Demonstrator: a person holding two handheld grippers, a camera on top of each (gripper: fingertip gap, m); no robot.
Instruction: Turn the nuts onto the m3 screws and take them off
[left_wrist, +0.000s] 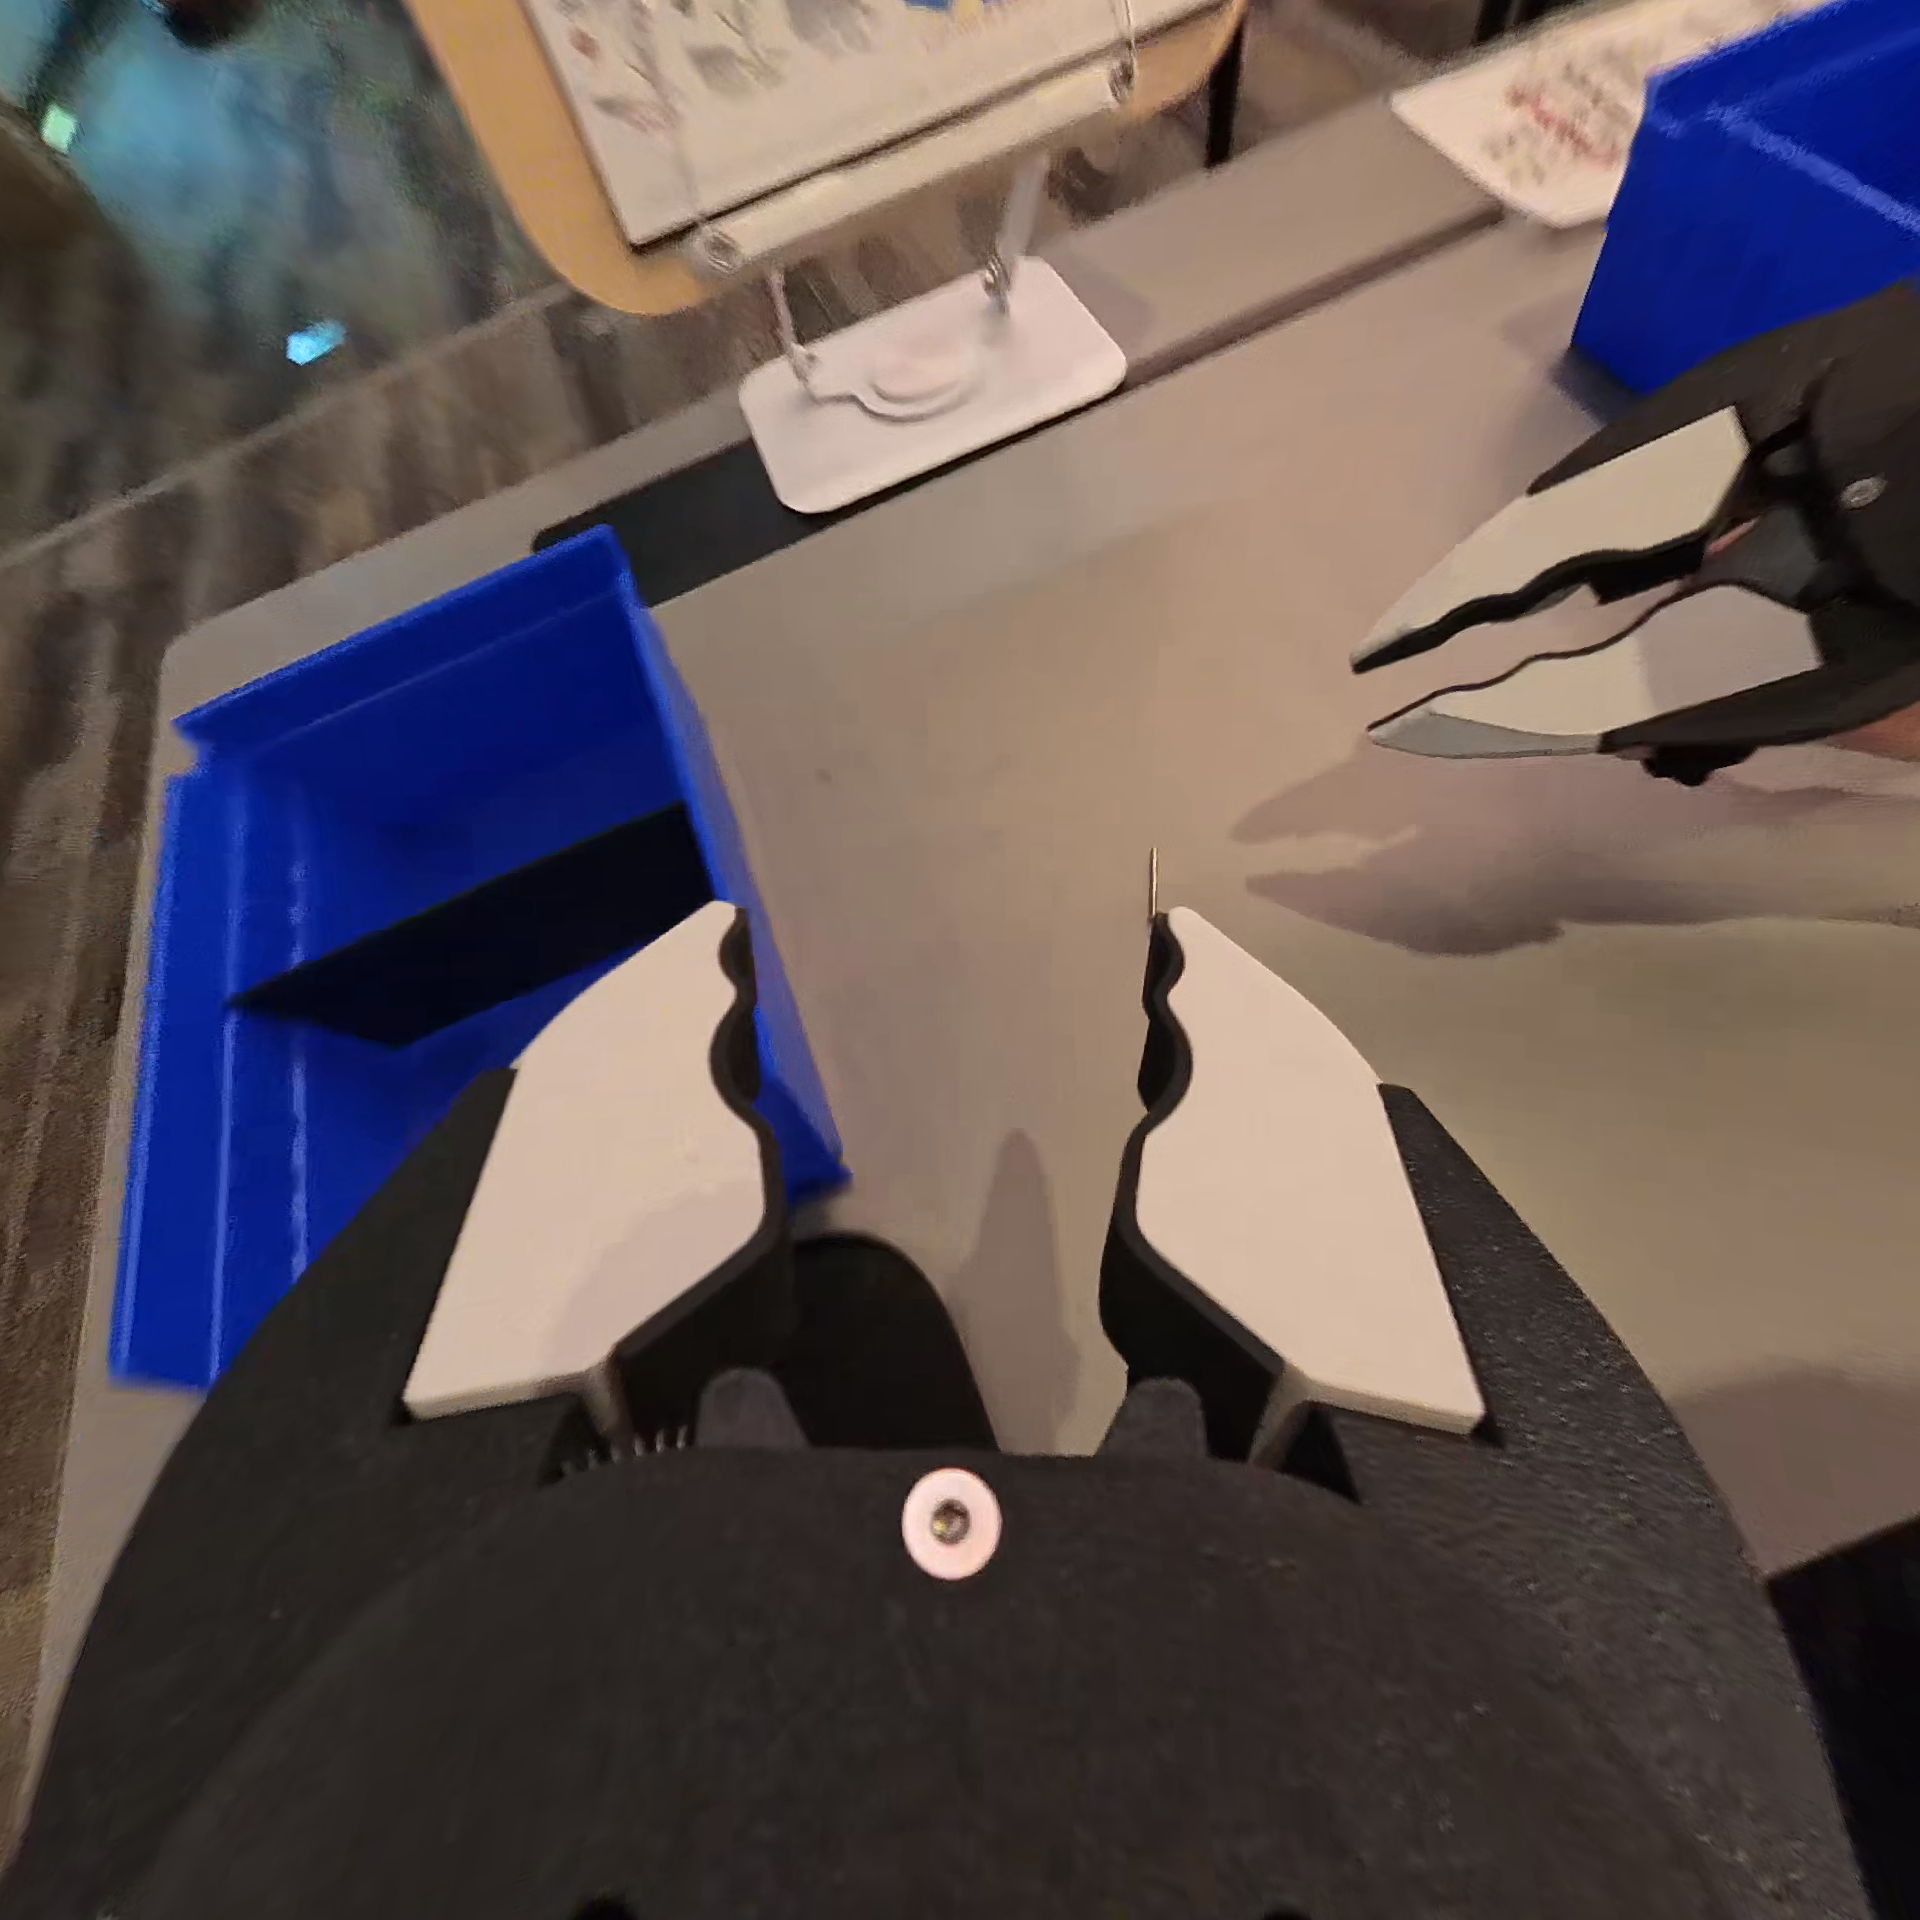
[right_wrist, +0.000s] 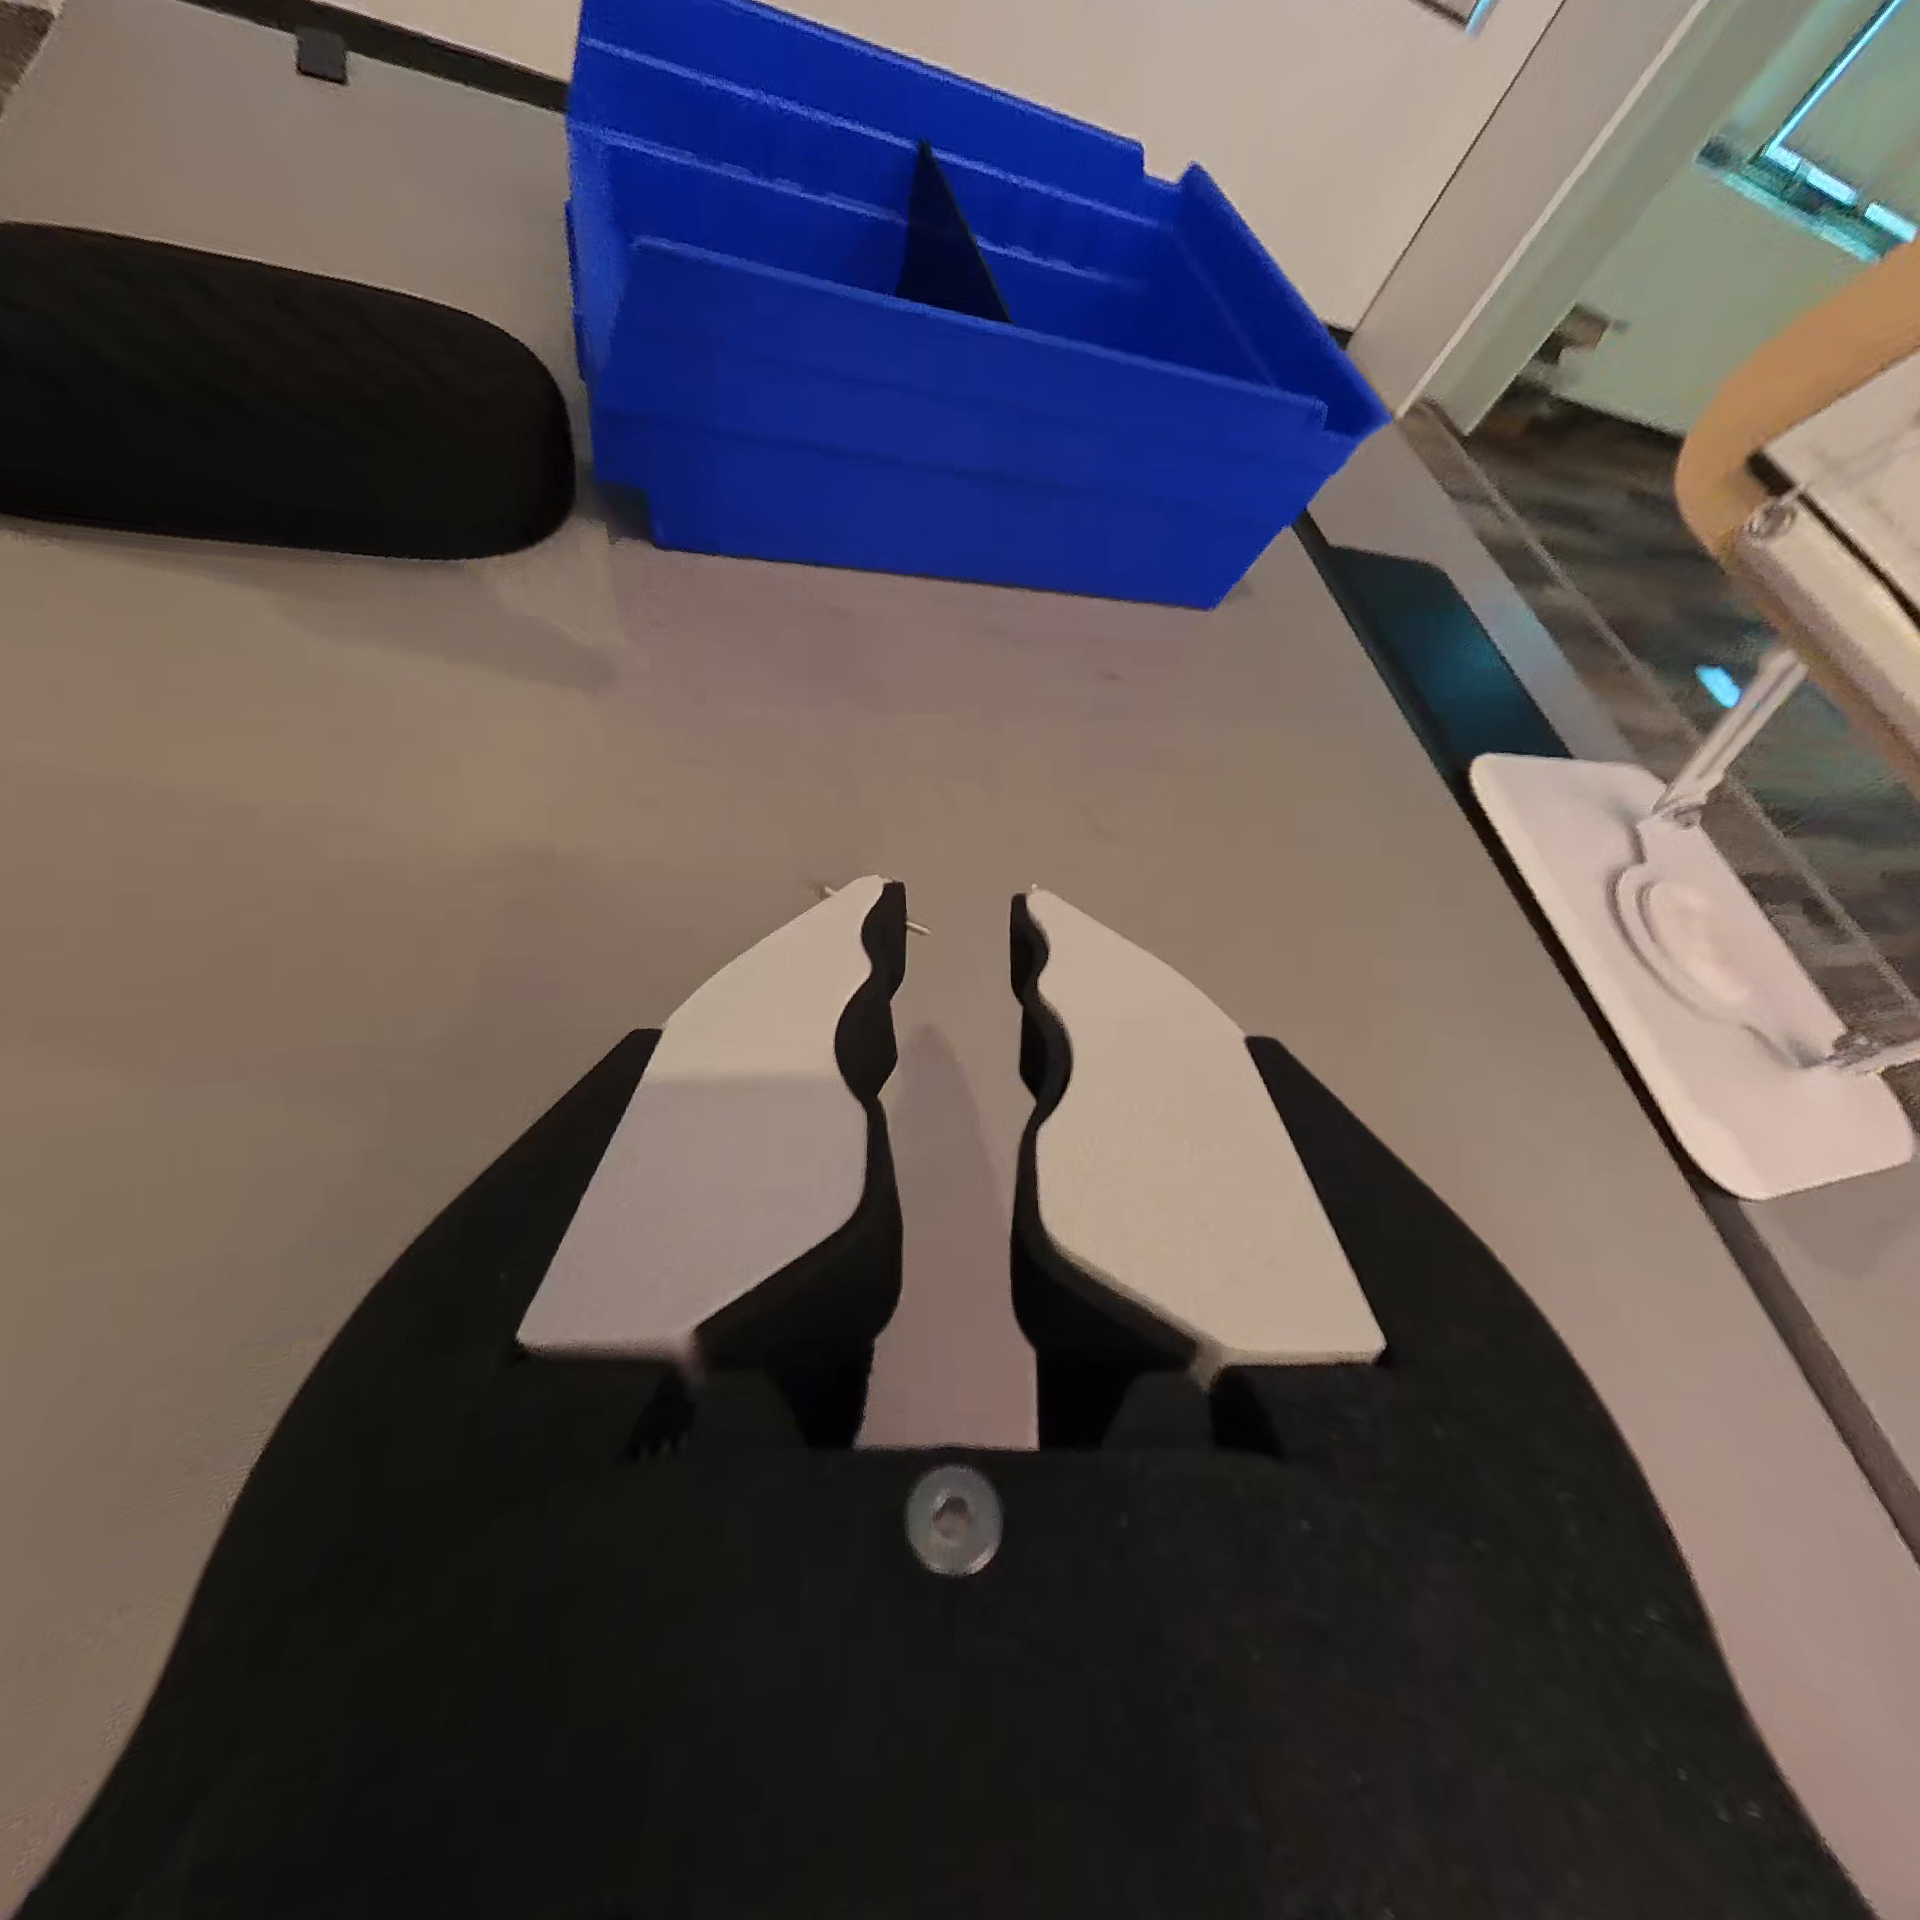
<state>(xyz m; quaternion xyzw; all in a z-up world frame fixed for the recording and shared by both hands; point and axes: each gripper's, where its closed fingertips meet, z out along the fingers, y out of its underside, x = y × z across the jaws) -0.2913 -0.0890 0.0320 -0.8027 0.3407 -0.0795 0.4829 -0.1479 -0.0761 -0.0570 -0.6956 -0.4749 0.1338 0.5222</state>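
Left wrist view: left gripper (left_wrist: 951, 925) jaws spread wide, holding nothing; blue bin (left_wrist: 416, 935) at nine o'clock, within reach. Right gripper (right_wrist: 958, 904) at two o'clock, jaws narrowly parted, grasping nothing. Screws and nuts not visible, presumably binned.

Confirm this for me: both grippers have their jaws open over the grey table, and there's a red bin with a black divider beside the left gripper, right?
Not quite: the bin beside the left gripper is blue, not red, as the left wrist view shows. The rest stands: it has a black divider, and both the left and the right gripper have their jaws apart over the grey table.
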